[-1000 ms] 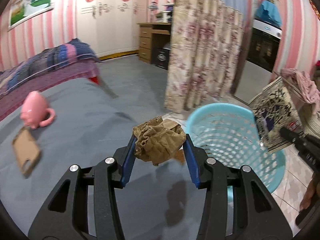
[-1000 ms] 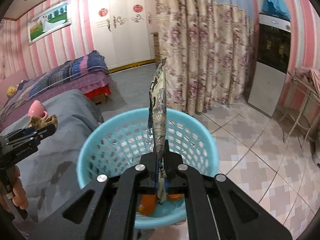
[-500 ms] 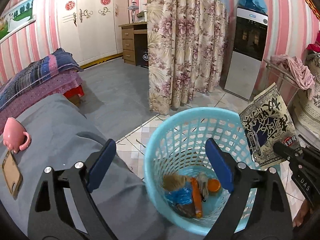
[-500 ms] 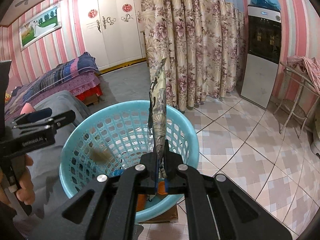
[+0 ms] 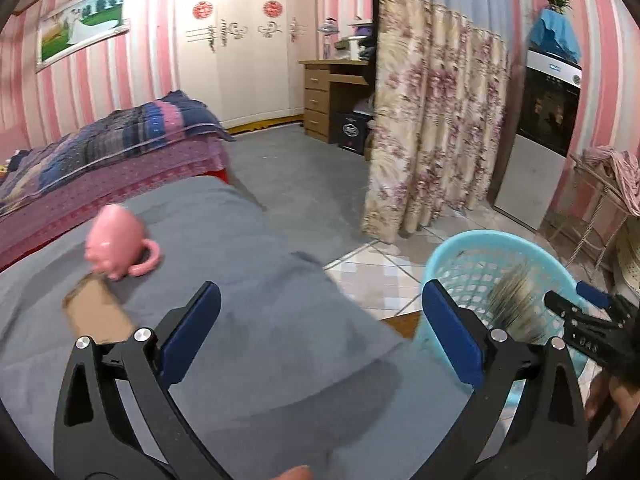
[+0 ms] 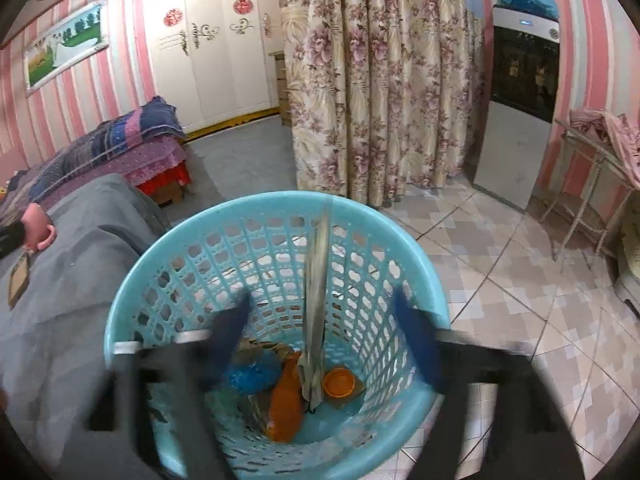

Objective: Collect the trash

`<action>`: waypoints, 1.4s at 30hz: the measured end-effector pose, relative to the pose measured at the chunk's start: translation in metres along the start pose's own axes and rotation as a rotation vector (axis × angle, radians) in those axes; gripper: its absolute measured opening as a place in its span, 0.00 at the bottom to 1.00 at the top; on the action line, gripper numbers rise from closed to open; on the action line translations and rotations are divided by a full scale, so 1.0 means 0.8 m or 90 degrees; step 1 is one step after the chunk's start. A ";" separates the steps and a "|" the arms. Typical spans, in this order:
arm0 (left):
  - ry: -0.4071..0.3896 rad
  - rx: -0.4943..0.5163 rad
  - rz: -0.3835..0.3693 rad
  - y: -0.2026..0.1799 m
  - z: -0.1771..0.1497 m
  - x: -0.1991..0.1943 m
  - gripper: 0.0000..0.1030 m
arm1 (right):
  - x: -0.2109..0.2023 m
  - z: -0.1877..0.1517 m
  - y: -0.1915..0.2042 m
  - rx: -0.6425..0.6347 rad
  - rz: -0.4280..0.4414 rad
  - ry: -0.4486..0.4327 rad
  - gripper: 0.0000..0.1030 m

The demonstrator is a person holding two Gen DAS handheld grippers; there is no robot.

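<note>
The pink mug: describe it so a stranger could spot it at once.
Find the grey blanket spread beside the blue basket. On its far side sits the pink mug, upside down with its handle to the right. A flat brown card lies just in front; nothing else on the blanket is pink.

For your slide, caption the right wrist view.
Open right gripper releases patterned snack wrapper into perforated turquoise plastic basket.

Left claw [image 5: 320, 336]: jaws spread wide, nothing between them, positioned above the gray cloth-covered bench [image 5: 248, 320]. A pink mug [image 5: 116, 244] lies on the bench, beside a brown flat card [image 5: 98, 316]. The blue basket [image 5: 460, 256] stands at right, a blurred wrapper [image 5: 516, 308] over it beside the right claw [image 5: 576, 312].
</note>
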State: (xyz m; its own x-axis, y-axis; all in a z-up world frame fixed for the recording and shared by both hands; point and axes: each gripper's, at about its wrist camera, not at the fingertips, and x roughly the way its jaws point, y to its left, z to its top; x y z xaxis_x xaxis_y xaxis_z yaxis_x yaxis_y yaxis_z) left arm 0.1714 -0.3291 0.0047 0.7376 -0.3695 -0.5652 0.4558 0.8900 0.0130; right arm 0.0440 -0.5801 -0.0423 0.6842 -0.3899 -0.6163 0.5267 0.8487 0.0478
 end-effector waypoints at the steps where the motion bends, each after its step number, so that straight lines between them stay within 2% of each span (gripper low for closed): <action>1: -0.002 -0.001 0.005 0.008 -0.002 -0.007 0.95 | 0.000 -0.001 0.003 -0.005 -0.004 0.002 0.75; 2: -0.004 -0.002 0.010 0.016 -0.004 -0.013 0.95 | -0.001 -0.001 0.006 -0.007 -0.007 0.005 0.76; 5: -0.010 -0.017 0.029 0.046 -0.010 -0.041 0.95 | -0.012 -0.002 0.017 -0.001 -0.018 -0.006 0.90; 9: -0.020 -0.034 0.054 0.086 -0.022 -0.087 0.95 | -0.040 -0.002 0.043 -0.015 -0.016 -0.036 0.95; 13: -0.029 -0.051 0.086 0.119 -0.043 -0.133 0.95 | -0.092 -0.004 0.097 -0.053 0.011 -0.083 0.96; 15: -0.033 -0.052 0.104 0.131 -0.056 -0.155 0.95 | -0.109 -0.006 0.114 -0.060 0.033 -0.089 0.96; 19: -0.040 -0.070 0.135 0.155 -0.087 -0.197 0.95 | -0.164 -0.022 0.179 -0.100 0.096 -0.115 0.96; 24: -0.035 -0.101 0.155 0.180 -0.122 -0.232 0.95 | -0.206 -0.042 0.228 -0.116 0.136 -0.132 0.96; 30: -0.012 -0.138 0.157 0.200 -0.165 -0.240 0.95 | -0.238 -0.080 0.278 -0.150 0.155 -0.145 0.96; 33: -0.011 -0.134 0.168 0.202 -0.178 -0.241 0.95 | -0.247 -0.097 0.292 -0.161 0.164 -0.144 0.96; 38: -0.001 -0.131 0.170 0.205 -0.179 -0.237 0.95 | -0.249 -0.108 0.300 -0.176 0.168 -0.139 0.96; 42: -0.016 -0.152 0.167 0.208 -0.176 -0.233 0.95 | -0.247 -0.110 0.296 -0.170 0.178 -0.135 0.96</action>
State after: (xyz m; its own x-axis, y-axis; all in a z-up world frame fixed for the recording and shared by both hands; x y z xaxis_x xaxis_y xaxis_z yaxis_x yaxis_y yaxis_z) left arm 0.0394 -0.0743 -0.0037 0.8274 -0.1239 -0.5478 0.1224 0.9917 -0.0394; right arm -0.0110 -0.2708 0.0220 0.8850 -0.1739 -0.4320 0.1777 0.9836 -0.0319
